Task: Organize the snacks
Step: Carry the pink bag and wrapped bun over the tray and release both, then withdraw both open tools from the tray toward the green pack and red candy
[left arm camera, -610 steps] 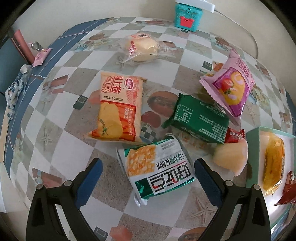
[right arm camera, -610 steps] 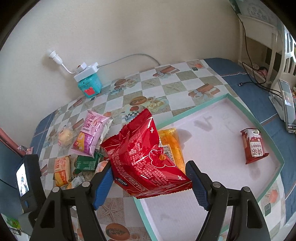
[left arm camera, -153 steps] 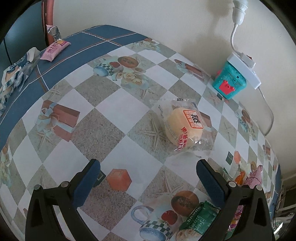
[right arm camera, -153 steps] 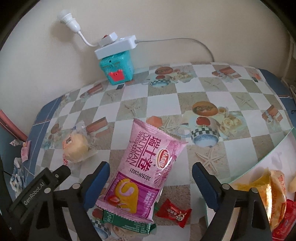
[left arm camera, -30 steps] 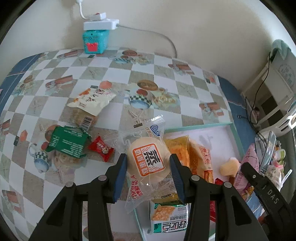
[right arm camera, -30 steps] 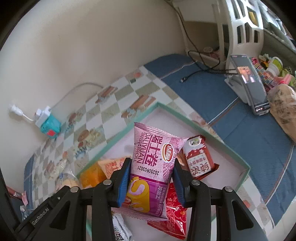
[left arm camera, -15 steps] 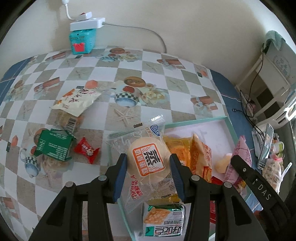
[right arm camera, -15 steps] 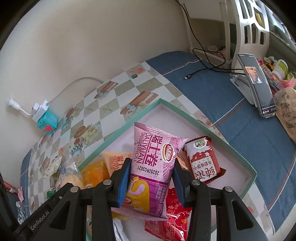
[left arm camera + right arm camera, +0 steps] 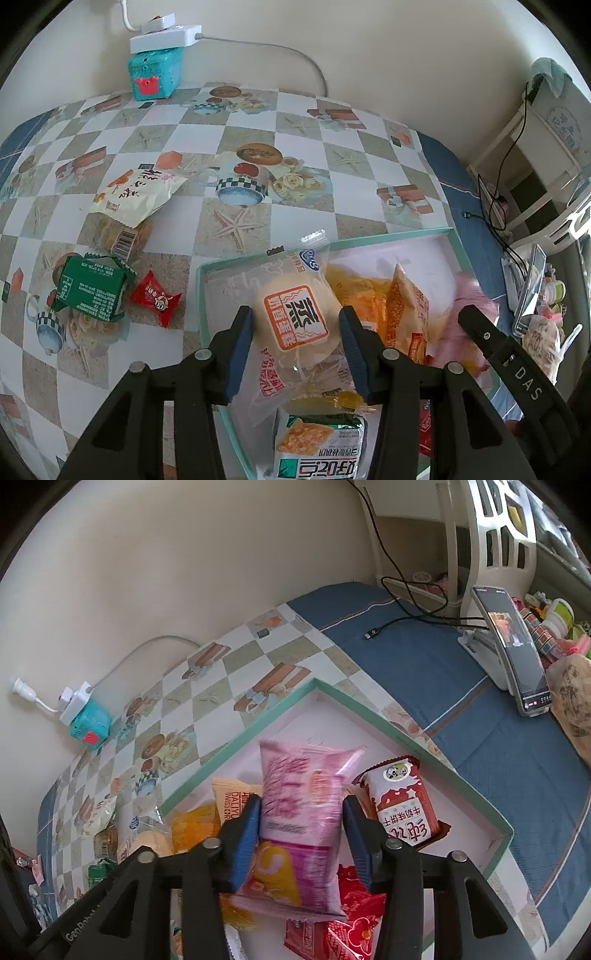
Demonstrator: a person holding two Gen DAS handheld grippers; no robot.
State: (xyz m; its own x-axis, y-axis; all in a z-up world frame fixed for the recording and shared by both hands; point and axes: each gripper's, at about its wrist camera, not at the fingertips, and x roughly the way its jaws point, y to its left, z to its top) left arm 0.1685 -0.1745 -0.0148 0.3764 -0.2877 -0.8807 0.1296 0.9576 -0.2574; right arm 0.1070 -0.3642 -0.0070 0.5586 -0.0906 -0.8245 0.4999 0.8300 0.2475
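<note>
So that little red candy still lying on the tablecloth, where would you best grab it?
Probably across the plump middle of the red candy, coming straight down from above. It lies flat on the tablecloth, its crimped ends are thin and floppy, and the green packet sits close beside it, so side approaches look crowded.

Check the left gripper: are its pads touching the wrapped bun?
Touching. In the left wrist view both blue pads of the left gripper press against the sides of the wrapped bun, held over the tray.
</note>
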